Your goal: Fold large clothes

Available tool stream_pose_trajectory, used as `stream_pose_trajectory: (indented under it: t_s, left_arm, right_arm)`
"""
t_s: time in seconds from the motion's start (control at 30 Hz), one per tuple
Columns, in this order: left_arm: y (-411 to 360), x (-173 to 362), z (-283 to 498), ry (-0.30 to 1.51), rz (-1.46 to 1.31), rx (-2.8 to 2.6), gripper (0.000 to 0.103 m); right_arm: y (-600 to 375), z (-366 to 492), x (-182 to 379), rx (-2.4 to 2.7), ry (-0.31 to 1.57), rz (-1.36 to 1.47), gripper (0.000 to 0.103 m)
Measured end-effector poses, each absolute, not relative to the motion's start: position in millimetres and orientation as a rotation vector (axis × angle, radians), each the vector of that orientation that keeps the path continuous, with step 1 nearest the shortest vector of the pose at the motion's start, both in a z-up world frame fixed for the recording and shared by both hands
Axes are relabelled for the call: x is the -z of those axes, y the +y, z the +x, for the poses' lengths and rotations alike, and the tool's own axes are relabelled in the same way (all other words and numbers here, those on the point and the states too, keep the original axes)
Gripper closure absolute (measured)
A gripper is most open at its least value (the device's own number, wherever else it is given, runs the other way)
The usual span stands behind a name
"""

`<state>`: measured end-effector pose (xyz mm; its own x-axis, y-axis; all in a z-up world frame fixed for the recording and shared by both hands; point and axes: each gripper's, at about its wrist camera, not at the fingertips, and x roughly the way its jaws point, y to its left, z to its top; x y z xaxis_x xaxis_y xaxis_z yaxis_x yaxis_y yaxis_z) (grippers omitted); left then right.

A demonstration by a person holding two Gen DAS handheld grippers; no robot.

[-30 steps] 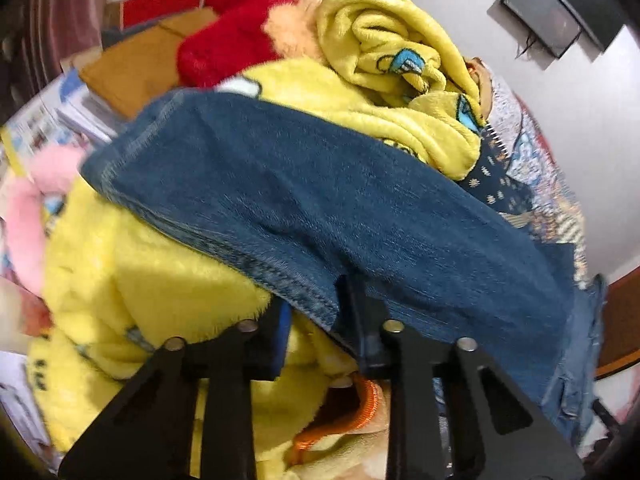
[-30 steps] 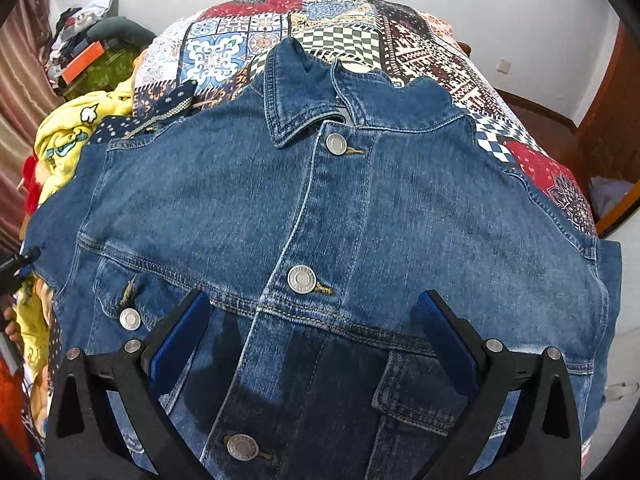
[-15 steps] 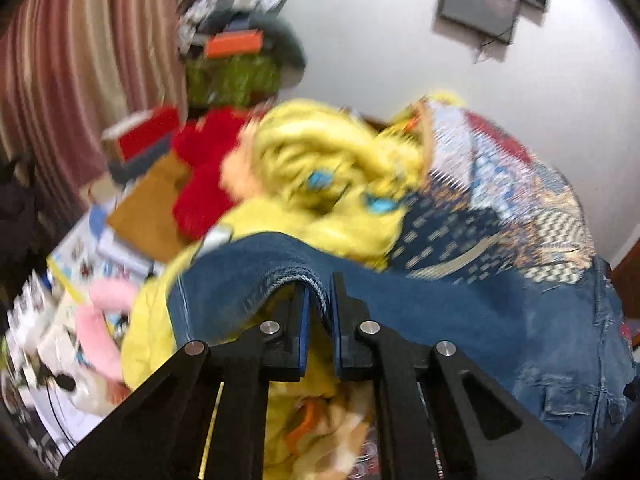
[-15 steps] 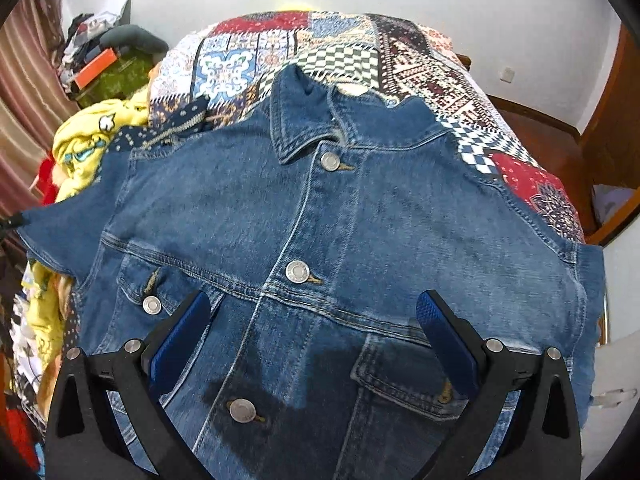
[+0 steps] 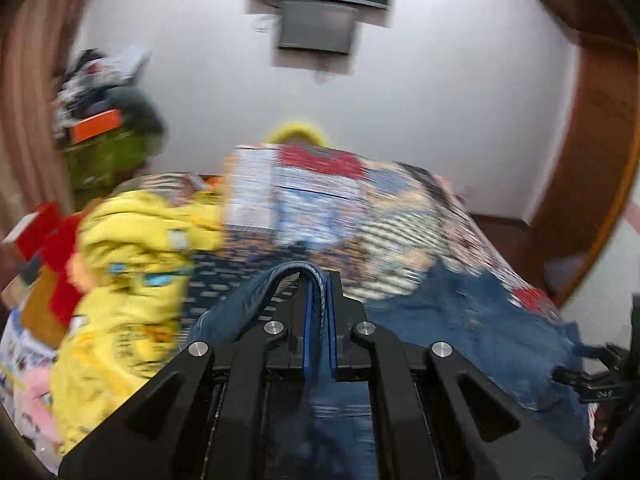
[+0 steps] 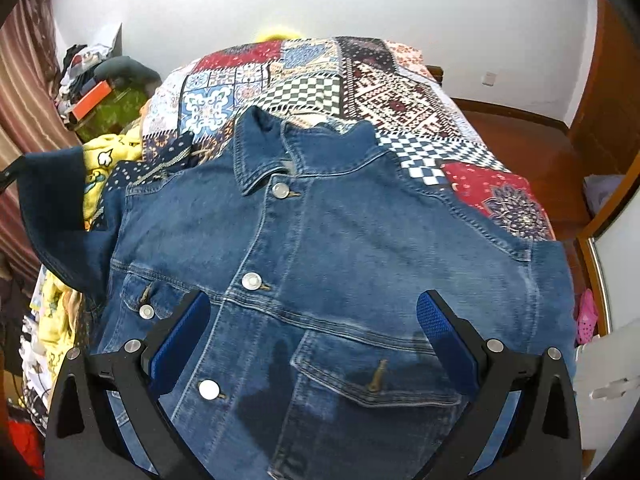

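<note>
— Left gripper (image 5: pixel 319 320) first: how do its jaws stand?

— Pressed together on a fold of the denim jacket's sleeve (image 5: pixel 256 300); the blue pads pinch the cloth, which arches up and over to the left of them. That view is smeared with blur.

— And the right gripper (image 6: pixel 312 332)?

— Its jaws are spread wide and nothing is between them. It hangs above the lower front of the denim jacket (image 6: pixel 340 248), clear of the fabric, and casts a shadow beside the chest pocket (image 6: pixel 376 372).

— What does each camera give that the other lacks?

— Only the right wrist view shows the jacket whole: front up on the patchwork quilt (image 6: pixel 312 76), collar toward the wall, buttons fastened. At the jacket's left edge the sleeve (image 6: pixel 56 208) is lifted off the bed, and a sliver of black gripper touches its corner. Only the left wrist view shows the pinch itself, plus the yellow fleece heap (image 5: pixel 132 264) left of the jacket.

— Anything past the jacket?

— A dark screen (image 5: pixel 316 32) on the white wall beyond the collar.
</note>
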<state>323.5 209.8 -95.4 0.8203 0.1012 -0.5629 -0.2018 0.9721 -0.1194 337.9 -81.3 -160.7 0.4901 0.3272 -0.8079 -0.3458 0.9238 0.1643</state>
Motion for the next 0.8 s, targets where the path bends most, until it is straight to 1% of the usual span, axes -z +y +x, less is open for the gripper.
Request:
stream_pose_trajectory:
  t_s: [0.1,0.27,0.4,0.57,0.73,0.8]
  left_arm:
    - [164,112,342,0.638,-0.135,-0.066,0.098]
    - [96,157,357,0.747,-0.089,0.071,0.098]
    - [60,195,354,0.857,-0.069,0.145,0.098]
    - [42,240,354,0.995,-0.061,0.145,0.098]
    - [44,237,348,1.002,-0.083,0.160,0.097]
    - [47,230,344,1.016,-0.089,0.177,0.090]
  right_arm:
    - [-89,335,160,-0.404,0.968,-0.026,0.001]
    - [-103,332,163,-0.386,0.964,-0.049,0.001]
    - [-116,330,167,-0.378,0.978,-0.030,0.001]
    - [-128,329,170,-0.365,0.988,-0.007,0.001]
    - [-134,327,172,-0.358,0.996,-0.002,0.001]
    - [-133,326,173,-0.356,0.996,-0.008,0.001]
